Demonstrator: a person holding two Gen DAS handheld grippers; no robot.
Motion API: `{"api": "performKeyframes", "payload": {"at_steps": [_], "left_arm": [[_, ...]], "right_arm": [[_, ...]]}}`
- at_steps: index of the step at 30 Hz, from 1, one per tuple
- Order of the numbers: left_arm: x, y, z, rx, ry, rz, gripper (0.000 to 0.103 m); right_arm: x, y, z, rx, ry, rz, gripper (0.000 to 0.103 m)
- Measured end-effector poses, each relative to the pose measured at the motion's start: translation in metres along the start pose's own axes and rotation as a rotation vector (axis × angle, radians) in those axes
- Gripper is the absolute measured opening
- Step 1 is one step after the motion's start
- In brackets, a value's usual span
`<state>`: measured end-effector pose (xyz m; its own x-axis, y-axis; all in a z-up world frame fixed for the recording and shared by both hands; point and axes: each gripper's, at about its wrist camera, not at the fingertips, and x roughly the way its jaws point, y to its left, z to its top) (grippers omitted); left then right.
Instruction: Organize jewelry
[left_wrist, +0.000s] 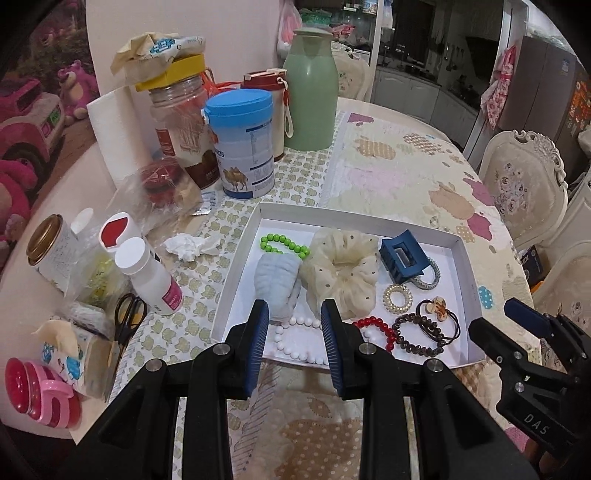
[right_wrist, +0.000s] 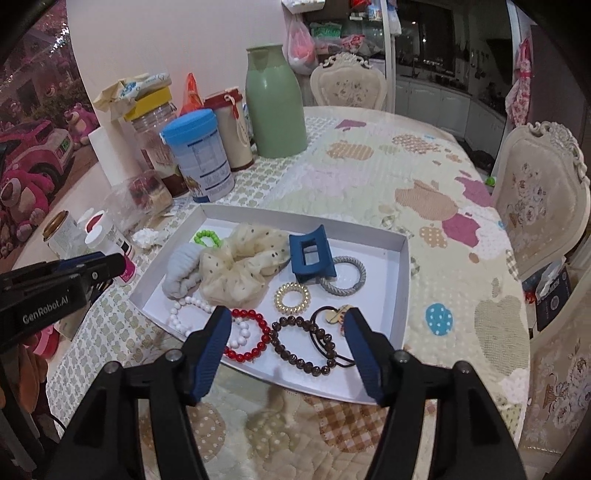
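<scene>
Both tools (left_wrist: 295, 314) (right_wrist: 290, 317) gaping, poised above the white tray (right_wrist: 404, 266).

Bracelets (right_wrist: 246, 335) (scrunchies (right_wrist: 240, 269) behind) in tray (right_wrist: 400, 295)

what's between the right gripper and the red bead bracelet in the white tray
Nothing visible. The open right gripper hovers over the near edge of the white cardboard tray, and the red bead bracelet lies uncovered just ahead, touching only the white bead bracelet beside it.

Both wrist views look down, close, over one white tray (left_wrist: 460, 258) — shared.
</scene>
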<state>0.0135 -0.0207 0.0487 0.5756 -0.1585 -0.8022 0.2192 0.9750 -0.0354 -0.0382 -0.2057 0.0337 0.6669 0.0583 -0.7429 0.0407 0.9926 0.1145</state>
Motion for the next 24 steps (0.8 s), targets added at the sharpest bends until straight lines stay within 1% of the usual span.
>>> {"api": "performKeyframes", "payload": {"at_steps": [7,24], "left_arm": [[-0.012,-0.001,-0.002,0.014,-0.028,0.012,0.021],[-0.021,-0.004,-0.003,0.044,-0.053,0.032,0.021]], "right_arm": [[-0.011,0.0,-0.001,0.023,-0.021,-0.015,0.066],[-0.015,0.003,-0.003,0.024,-0.022,-0.015,0.067]]}}
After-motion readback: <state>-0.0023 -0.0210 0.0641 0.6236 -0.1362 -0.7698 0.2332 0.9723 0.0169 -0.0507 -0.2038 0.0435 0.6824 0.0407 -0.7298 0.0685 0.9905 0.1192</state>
